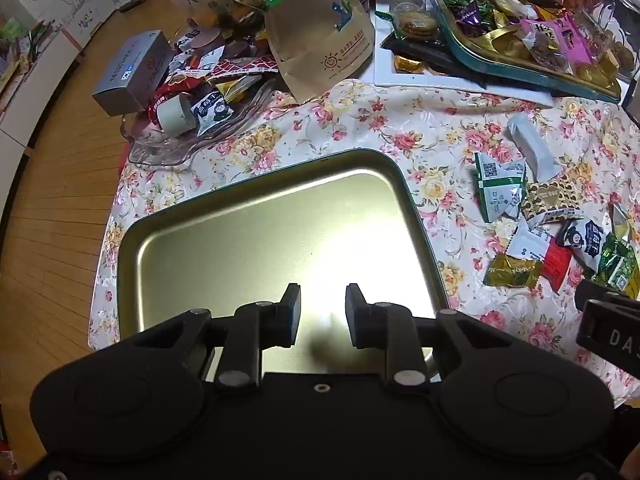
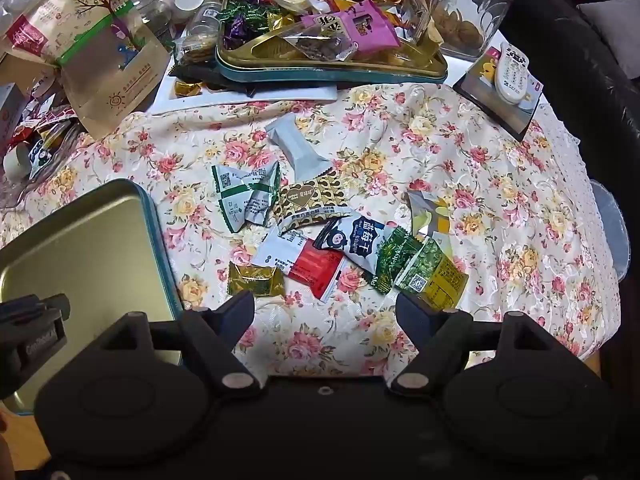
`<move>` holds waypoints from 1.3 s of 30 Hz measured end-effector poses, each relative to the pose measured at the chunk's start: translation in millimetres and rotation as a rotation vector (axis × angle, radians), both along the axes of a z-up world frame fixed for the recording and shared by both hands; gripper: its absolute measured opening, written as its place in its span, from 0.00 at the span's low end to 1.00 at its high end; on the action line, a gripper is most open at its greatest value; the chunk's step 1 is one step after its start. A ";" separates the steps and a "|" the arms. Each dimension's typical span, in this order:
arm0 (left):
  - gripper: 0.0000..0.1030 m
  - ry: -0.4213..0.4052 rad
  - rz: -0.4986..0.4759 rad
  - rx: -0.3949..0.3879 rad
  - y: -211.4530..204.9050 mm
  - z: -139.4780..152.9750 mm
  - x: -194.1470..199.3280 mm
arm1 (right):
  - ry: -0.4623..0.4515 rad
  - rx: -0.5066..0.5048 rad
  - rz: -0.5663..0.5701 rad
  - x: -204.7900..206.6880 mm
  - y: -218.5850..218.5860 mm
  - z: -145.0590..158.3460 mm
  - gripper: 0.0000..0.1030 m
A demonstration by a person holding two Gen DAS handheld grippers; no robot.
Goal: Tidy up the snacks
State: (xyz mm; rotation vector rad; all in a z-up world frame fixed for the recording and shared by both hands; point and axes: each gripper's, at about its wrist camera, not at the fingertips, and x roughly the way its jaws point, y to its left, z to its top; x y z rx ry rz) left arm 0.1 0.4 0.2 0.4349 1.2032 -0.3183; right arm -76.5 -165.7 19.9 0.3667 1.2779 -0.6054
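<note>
Left gripper [image 1: 322,314] over the empty tin [image 1: 248,232], lower centre of frame, jaws part-spread, nothing between them. Right gripper [image 2: 323,312] above the floral table [image 2: 500,200], jaws spread wide, empty. Snacks [image 2: 320,236] lie mid-frame, right of tin.

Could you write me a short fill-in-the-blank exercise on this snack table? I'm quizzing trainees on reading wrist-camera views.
1. The metal tray under the left gripper holds ____ snacks.
2. The right gripper hovers with its jaws ____ over the loose snacks.
3. The tablecloth is printed with ____.
4. The grey snack packet lies on the ____.

Missing words: no; open; flowers; tablecloth
</note>
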 end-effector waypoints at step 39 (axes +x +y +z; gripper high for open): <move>0.33 -0.153 0.169 -0.224 10.8 18.2 -4.0 | -0.016 -0.001 0.025 -0.3 1.1 -2.1 0.79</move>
